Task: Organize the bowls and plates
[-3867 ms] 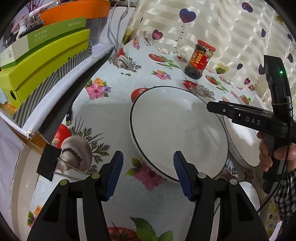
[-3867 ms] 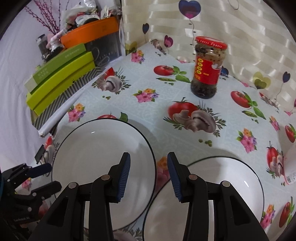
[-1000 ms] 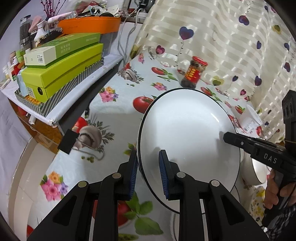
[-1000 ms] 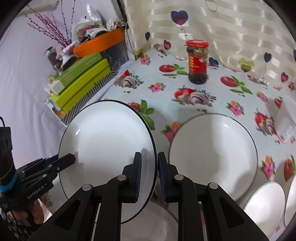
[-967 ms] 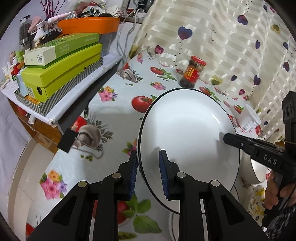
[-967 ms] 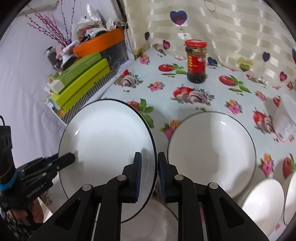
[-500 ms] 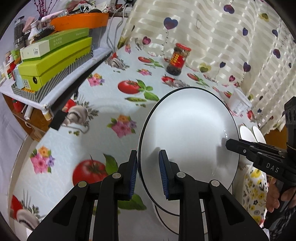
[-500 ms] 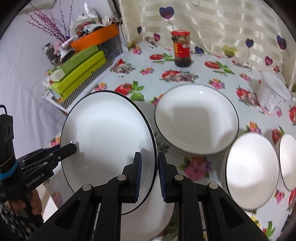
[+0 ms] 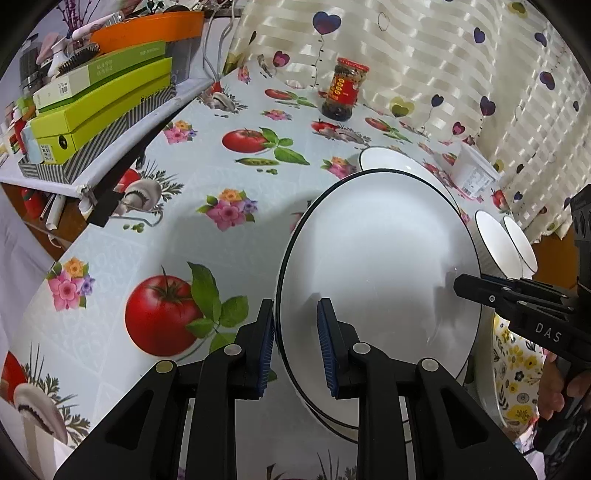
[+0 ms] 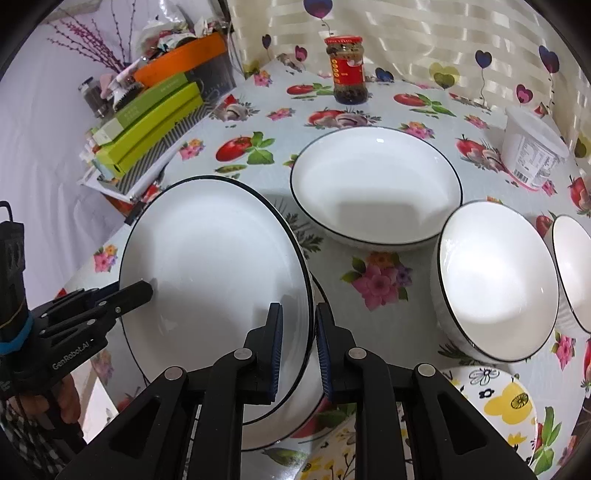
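Note:
A large white plate with a black rim (image 9: pixel 380 258) (image 10: pixel 214 266) is held up above the table by both grippers. My left gripper (image 9: pixel 295 339) is shut on its near-left rim. My right gripper (image 10: pixel 298 339) is shut on its opposite rim. Under it lies another white black-rimmed plate (image 10: pixel 306 417). A large white bowl (image 10: pixel 376 188) stands behind, and two smaller white bowls (image 10: pixel 495 280) (image 10: pixel 574 269) stand to the right. Flowered plates (image 10: pixel 491 402) lie at the near right.
A red-lidded jar (image 10: pixel 347 70) stands at the back by the curtain. A white plastic tub (image 10: pixel 532 151) is at the back right. Green boxes (image 9: pixel 99 99) and an orange tray (image 9: pixel 147 29) sit on a shelf to the left of the flowered tablecloth (image 9: pixel 184 184).
Both grippers closed on the plate, lifted it off the table and carried it toward the near right, over the other plate. It has kept moving that way in the last second.

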